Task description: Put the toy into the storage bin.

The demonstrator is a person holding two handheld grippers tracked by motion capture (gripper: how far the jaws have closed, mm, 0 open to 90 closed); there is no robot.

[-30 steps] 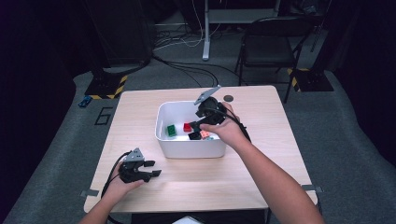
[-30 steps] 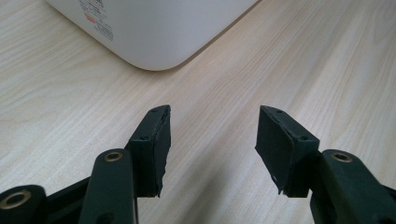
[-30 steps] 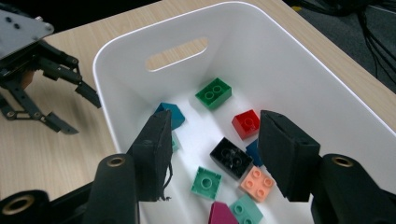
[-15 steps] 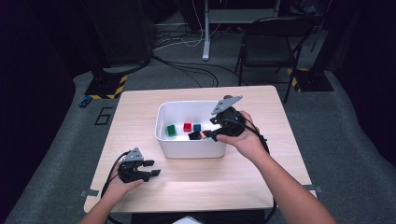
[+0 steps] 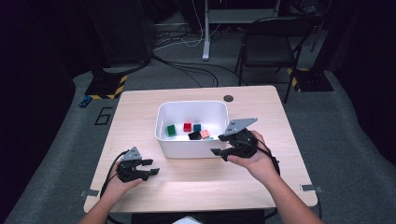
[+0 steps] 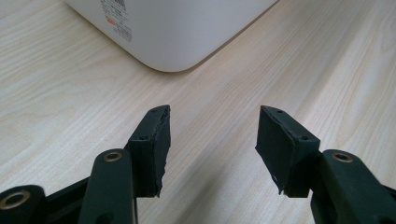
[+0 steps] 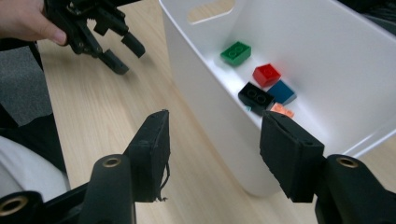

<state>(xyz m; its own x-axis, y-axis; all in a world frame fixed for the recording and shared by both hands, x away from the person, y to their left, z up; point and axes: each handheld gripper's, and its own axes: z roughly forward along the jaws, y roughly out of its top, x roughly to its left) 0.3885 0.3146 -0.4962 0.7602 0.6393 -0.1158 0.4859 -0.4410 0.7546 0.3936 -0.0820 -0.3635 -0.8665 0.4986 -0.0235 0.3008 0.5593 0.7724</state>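
White bin [image 5: 191, 144] — long axis left-right (bricks inside) — beside right claw [image 5: 218, 152].

Dim lab: floor cables [image 5: 187, 70], taped stands [image 5: 105, 86].

The bin [image 5: 191, 144] beside the right gripper [image 5: 219, 152] was white, with a small red-and-grey label [image 6: 114, 23] facing the left gripper [image 6: 212, 135]. Inside lay green [image 7: 236, 52], red [image 7: 266, 74], blue [image 7: 282, 91], black [image 7: 255, 97] and salmon [image 7: 282, 110] bricks. Both grippers were black. The table [image 5: 140, 112] was pale wood-grain.
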